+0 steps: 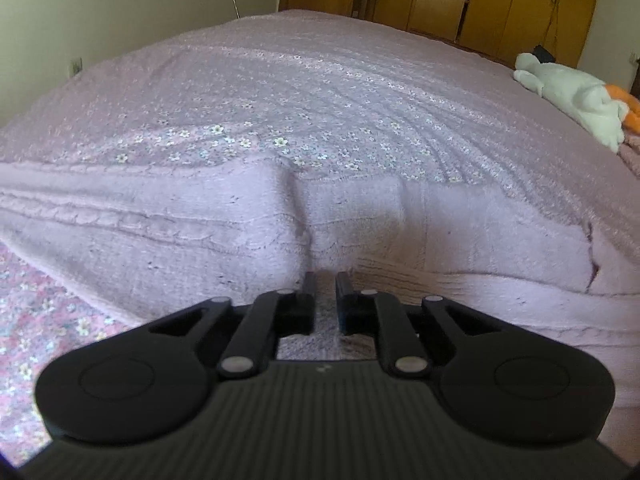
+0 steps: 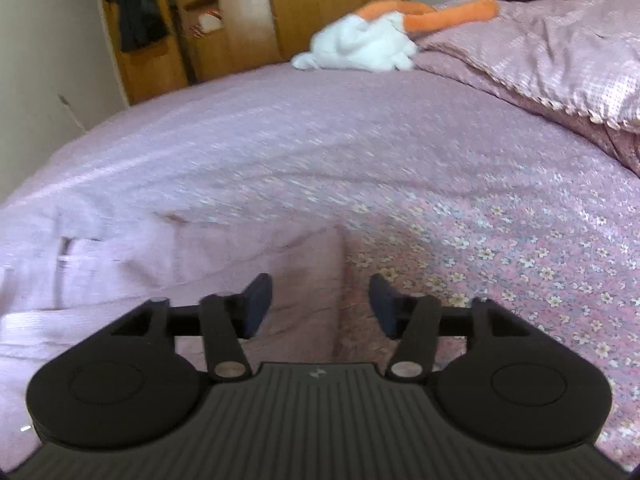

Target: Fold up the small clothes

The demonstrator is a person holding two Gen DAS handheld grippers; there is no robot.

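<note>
Over pink garment [image 1: 224, 224]: left claw [image 1: 326, 282] pinching fabric, right claw [image 2: 320, 292] spread.

The pink garment [image 1: 240, 216] is a fuzzy, cable-knit cloth, matt. The bedspread [image 1: 320, 92] is thin floral cloth with a slight sheen. Both grippers look like matt black plastic. The wardrobe [image 2: 320, 4] seems smooth wood, though blurred.

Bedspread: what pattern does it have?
Pink bedspread with small white and yellow flowers, clearest in the right wrist view.
</note>
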